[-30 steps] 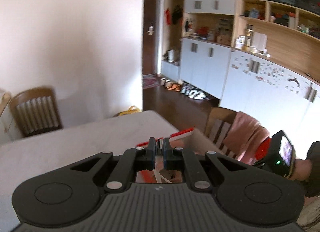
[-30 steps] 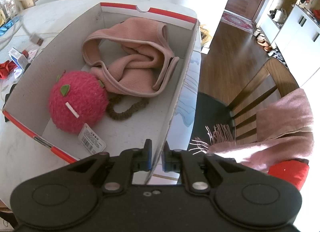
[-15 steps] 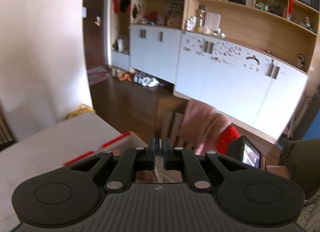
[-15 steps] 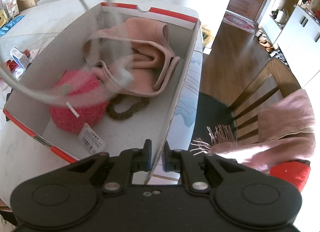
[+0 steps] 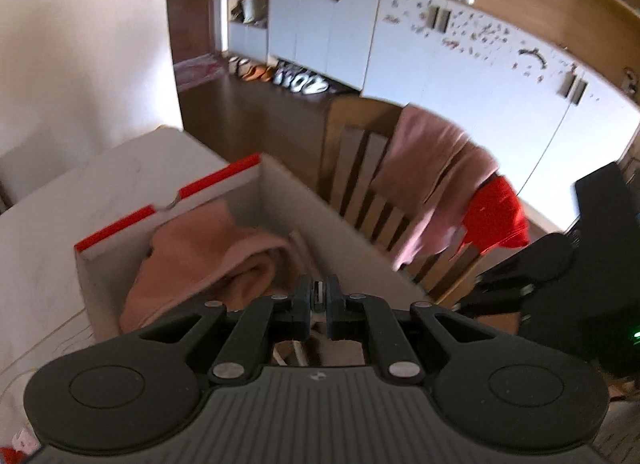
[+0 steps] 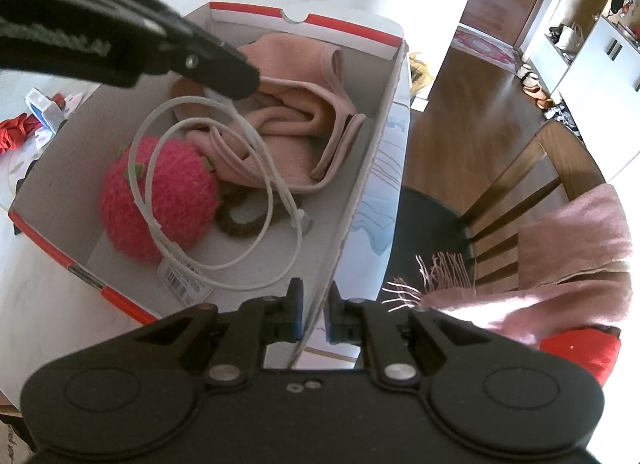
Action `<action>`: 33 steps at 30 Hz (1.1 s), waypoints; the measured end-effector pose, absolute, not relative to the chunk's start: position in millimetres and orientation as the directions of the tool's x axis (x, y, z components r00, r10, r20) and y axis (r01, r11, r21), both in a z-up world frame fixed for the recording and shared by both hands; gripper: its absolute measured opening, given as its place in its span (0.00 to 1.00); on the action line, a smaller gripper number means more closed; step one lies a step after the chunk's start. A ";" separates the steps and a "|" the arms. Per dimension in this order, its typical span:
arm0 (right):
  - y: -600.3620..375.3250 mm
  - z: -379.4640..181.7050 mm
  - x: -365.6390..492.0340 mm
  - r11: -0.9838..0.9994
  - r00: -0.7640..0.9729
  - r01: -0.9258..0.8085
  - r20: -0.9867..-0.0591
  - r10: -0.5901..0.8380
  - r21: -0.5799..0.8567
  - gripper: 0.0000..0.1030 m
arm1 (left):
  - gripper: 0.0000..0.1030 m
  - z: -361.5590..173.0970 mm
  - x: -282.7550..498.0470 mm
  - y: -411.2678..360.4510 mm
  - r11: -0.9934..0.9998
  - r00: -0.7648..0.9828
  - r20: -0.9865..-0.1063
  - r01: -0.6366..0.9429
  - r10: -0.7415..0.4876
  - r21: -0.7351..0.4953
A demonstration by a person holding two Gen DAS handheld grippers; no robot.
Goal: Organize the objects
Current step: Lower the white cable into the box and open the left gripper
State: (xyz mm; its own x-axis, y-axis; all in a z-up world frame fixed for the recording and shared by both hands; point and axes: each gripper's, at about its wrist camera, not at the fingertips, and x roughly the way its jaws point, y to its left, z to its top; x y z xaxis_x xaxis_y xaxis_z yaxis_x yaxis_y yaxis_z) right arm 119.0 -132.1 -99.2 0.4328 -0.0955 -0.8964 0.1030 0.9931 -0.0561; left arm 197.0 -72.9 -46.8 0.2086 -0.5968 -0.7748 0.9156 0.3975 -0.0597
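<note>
The right gripper (image 6: 314, 314) pinches the near right wall of the cardboard box (image 6: 362, 192), one finger on each side of the wall. Inside the box, a white cable (image 6: 276, 188) hangs in loops over a pink fuzzy ball (image 6: 176, 192) and a brown hair tie (image 6: 240, 226), its upper end clamped in the left gripper (image 5: 319, 304), which reaches in from above the far left. Beyond lies a folded pink garment (image 6: 304, 124). The box sits on the white tabletop (image 6: 44, 312), with a wooden chair (image 6: 516, 192) to its right.
</note>
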 end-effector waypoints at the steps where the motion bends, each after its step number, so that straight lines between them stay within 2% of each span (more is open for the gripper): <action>1: -131.9 -99.0 119.2 0.993 0.432 0.102 -0.897 -0.095 -0.056 0.09 | 0.06 -48.7 199.0 -72.0 0.403 0.215 -0.779 0.914 -0.588 -0.052; 6: -131.7 -98.6 120.1 0.993 0.430 0.100 -0.898 -0.094 -0.057 0.10 | 0.06 -64.3 210.4 -70.4 0.438 0.257 -0.813 0.899 -0.523 0.003; 13: -130.9 -98.9 119.6 0.994 0.429 0.096 -0.899 -0.089 -0.052 0.10 | 0.07 -79.6 223.0 -61.5 0.501 0.274 -0.840 0.866 -0.468 0.003; 20: -133.5 -99.8 120.0 0.995 0.432 0.089 -0.898 -0.083 -0.049 0.10 | 0.17 -83.9 226.1 -59.1 0.547 0.304 -0.857 0.837 -0.416 0.032; 22: -134.0 -100.1 120.1 0.995 0.432 0.092 -0.898 -0.083 -0.047 0.10 | 0.21 -84.0 225.9 -56.8 0.553 0.310 -0.857 0.832 -0.413 0.035; 23: -133.9 -100.3 120.0 0.995 0.432 0.094 -0.898 -0.083 -0.047 0.10 | 0.27 -83.6 225.7 -55.2 0.559 0.313 -0.856 0.829 -0.412 0.034; 25: -133.8 -100.4 120.1 0.994 0.430 0.099 -0.899 -0.083 -0.045 0.10 | 0.42 -80.8 224.4 -51.2 0.566 0.321 -0.848 0.824 -0.422 0.031; 26: -133.6 -100.5 120.4 0.994 0.429 0.100 -0.899 -0.084 -0.045 0.10 | 0.55 -79.6 224.4 -48.5 0.567 0.323 -0.842 0.823 -0.432 0.025; 27: -133.5 -100.8 120.9 0.994 0.428 0.101 -0.900 -0.086 -0.047 0.10 | 0.61 -78.0 223.4 -46.5 0.568 0.324 -0.837 0.823 -0.441 0.019; 33: -132.5 -101.0 121.7 0.992 0.418 0.114 -0.904 -0.091 -0.047 0.10 | 0.61 -62.8 216.5 -33.4 0.544 0.298 -0.816 0.839 -0.495 -0.024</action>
State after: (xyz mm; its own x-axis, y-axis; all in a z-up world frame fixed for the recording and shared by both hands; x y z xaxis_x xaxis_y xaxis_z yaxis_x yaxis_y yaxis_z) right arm 121.7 -132.5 -101.0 0.4184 -0.0907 -0.9037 0.1142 0.9924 -0.0467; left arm 216.5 -33.4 -62.8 0.2982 -0.4951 -0.8161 0.8388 0.5440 -0.0236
